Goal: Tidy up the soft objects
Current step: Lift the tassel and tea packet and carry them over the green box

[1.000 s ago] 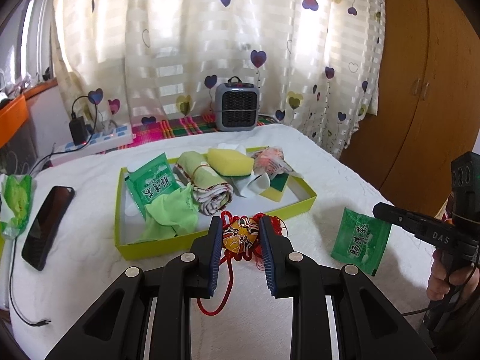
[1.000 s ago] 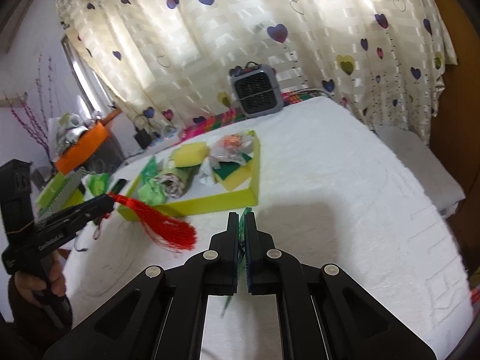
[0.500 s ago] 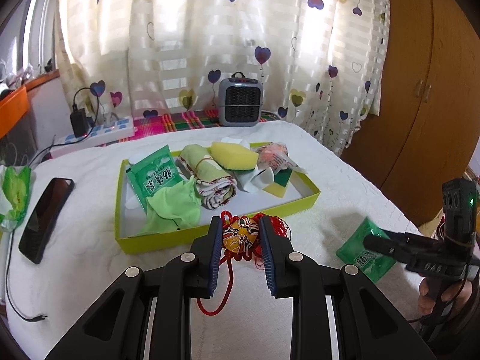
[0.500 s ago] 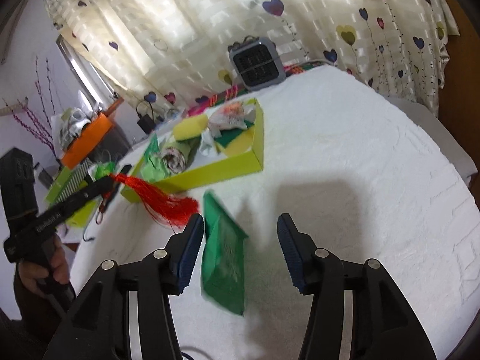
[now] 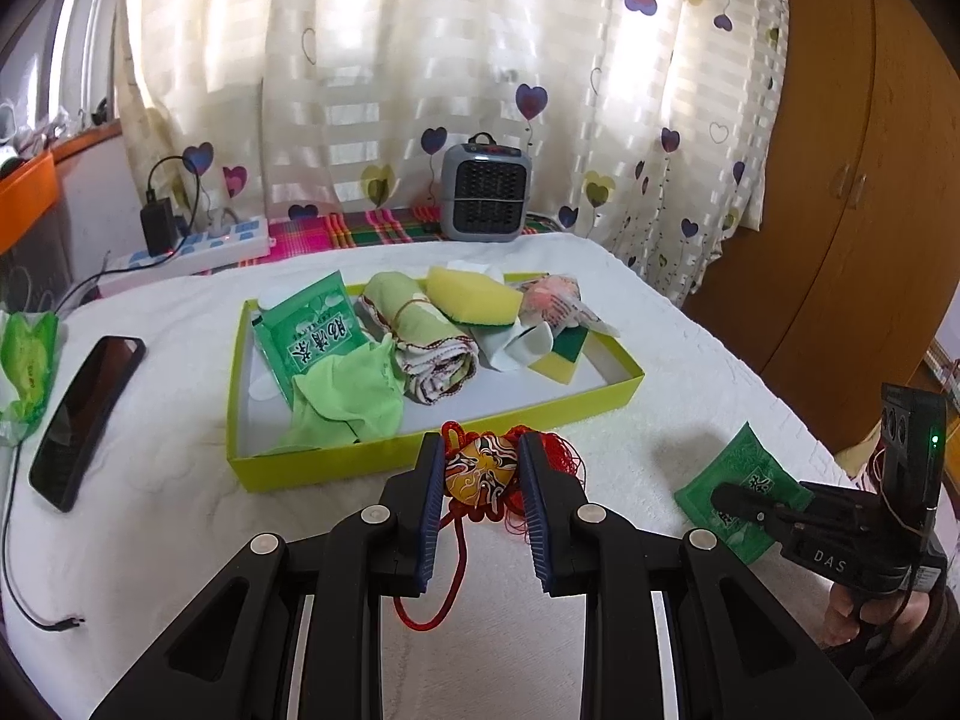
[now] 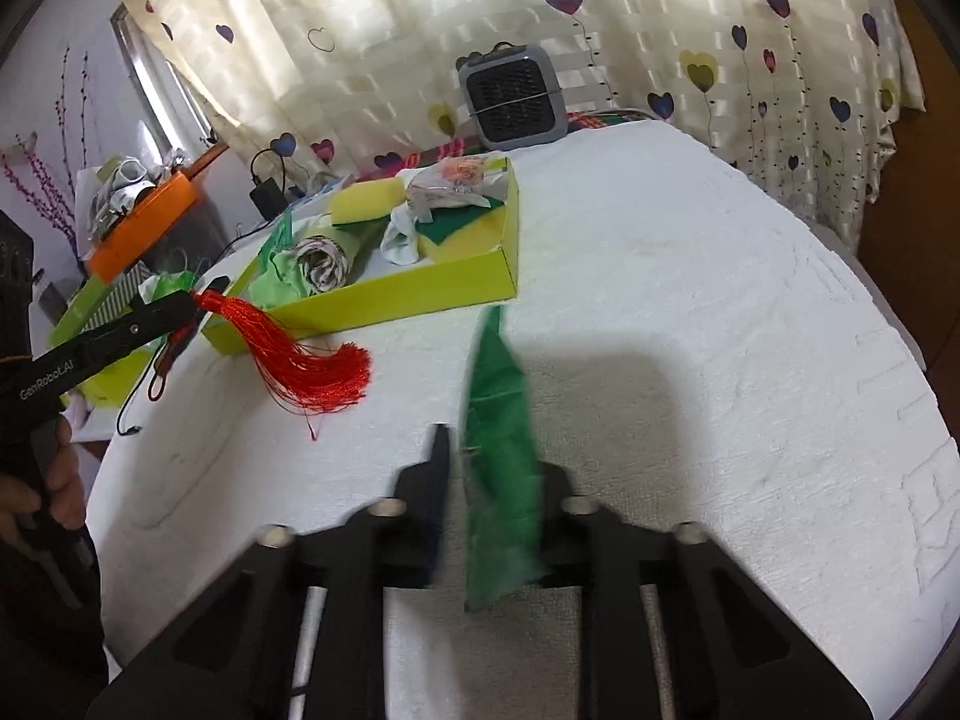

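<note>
My left gripper (image 5: 480, 471) is shut on a red knot ornament (image 5: 480, 471) with a painted mask face, just in front of the lime-green tray (image 5: 420, 459). Its red tassel (image 6: 312, 366) hangs from the left gripper (image 6: 180, 315) in the right wrist view. The tray (image 6: 420, 297) holds a rolled cloth (image 5: 420, 336), a yellow sponge (image 5: 471, 297), a green wipe packet (image 5: 309, 339) and a pale green cloth (image 5: 348, 393). My right gripper (image 6: 495, 456) is closing on another green packet (image 6: 498, 396), which stands on edge, blurred. This packet (image 5: 744, 465) sits under the right gripper (image 5: 726, 495) in the left wrist view.
A white towel covers the table. On the left lie a black phone (image 5: 84, 420) and a green bag (image 5: 27, 366). A grey heater (image 5: 486, 192) and a power strip (image 5: 198, 246) stand at the back. A wooden wardrobe (image 5: 870, 180) is to the right.
The right gripper opened over the green packet, sank toward the table and closed around it again. The left gripper with the ornament has stayed put.
</note>
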Demonstrator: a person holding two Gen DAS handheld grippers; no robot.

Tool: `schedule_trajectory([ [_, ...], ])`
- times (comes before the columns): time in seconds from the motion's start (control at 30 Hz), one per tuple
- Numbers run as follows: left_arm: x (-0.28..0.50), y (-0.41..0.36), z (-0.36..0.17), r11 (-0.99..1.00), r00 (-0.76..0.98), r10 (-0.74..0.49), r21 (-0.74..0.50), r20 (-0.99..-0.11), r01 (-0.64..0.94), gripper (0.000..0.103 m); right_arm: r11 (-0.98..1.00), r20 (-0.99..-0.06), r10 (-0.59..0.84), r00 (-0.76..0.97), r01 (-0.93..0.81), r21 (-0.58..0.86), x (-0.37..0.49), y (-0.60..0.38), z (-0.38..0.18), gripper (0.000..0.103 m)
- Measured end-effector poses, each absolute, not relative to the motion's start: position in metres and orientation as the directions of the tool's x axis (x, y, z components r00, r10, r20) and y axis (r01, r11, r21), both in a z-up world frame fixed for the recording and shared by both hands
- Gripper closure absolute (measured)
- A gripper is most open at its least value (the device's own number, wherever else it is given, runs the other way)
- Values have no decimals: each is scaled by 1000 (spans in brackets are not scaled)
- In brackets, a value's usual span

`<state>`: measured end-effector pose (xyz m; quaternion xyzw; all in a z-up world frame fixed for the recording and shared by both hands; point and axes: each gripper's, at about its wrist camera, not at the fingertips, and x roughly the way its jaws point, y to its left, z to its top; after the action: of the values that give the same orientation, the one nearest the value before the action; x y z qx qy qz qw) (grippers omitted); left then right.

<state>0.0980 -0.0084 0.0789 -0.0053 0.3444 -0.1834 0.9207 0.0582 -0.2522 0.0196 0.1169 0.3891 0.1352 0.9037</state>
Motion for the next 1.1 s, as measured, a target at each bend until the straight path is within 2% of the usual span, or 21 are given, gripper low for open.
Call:
schedule_trajectory([
  [0.57, 103, 1, 110, 933, 737, -338, -107, -585, 344, 80, 930, -590, 359, 723, -221, 295, 71, -236, 67, 95],
  [1.1, 155, 28, 147, 951, 793, -296, -88, -532, 296, 80, 908, -548, 414, 727, -290, 301, 128, -208, 98, 95],
])
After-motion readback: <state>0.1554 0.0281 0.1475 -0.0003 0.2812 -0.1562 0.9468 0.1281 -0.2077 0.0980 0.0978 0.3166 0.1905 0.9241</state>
